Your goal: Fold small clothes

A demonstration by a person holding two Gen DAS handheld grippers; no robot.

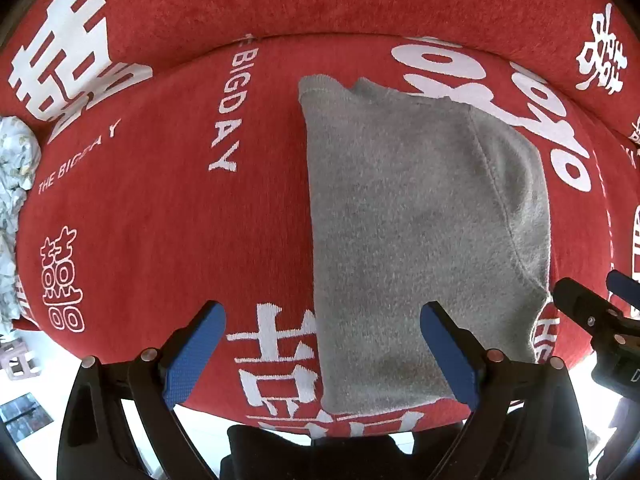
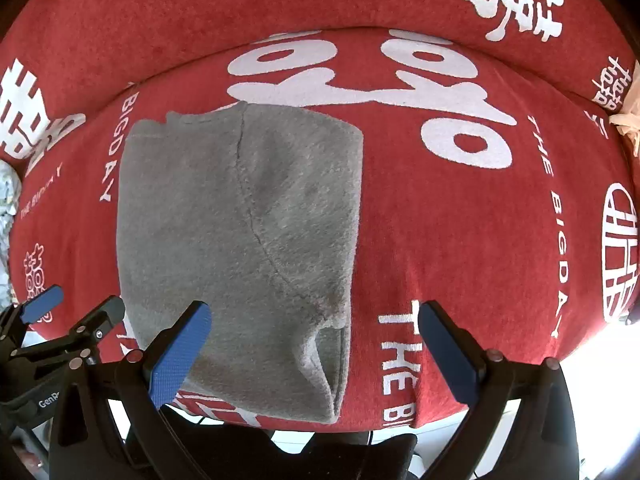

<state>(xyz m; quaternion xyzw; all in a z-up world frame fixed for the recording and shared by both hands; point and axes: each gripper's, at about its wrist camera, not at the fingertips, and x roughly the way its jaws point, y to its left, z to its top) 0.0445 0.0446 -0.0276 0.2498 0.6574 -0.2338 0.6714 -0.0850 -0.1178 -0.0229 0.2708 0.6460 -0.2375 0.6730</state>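
A small grey fleece garment (image 1: 420, 216) lies folded flat on the red cover, a curved seam running down it; the right wrist view has the same garment (image 2: 240, 240) left of centre. My left gripper (image 1: 322, 354) hangs open above its near left edge, blue pads wide apart and nothing between them. Over the garment's near right corner my right gripper (image 2: 314, 356) stands open at full width, its left pad above the cloth and its right pad above bare red cover. Each gripper shows at the edge of the other's view, apart from the garment.
The red cover (image 1: 160, 220) with white characters and "THE BIG DAY" lettering spreads over a cushion, with a raised back behind. A pale patterned cloth (image 1: 14, 184) lies at the left edge, a beige one (image 2: 628, 116) at the far right. Bright floor shows below the near edge.
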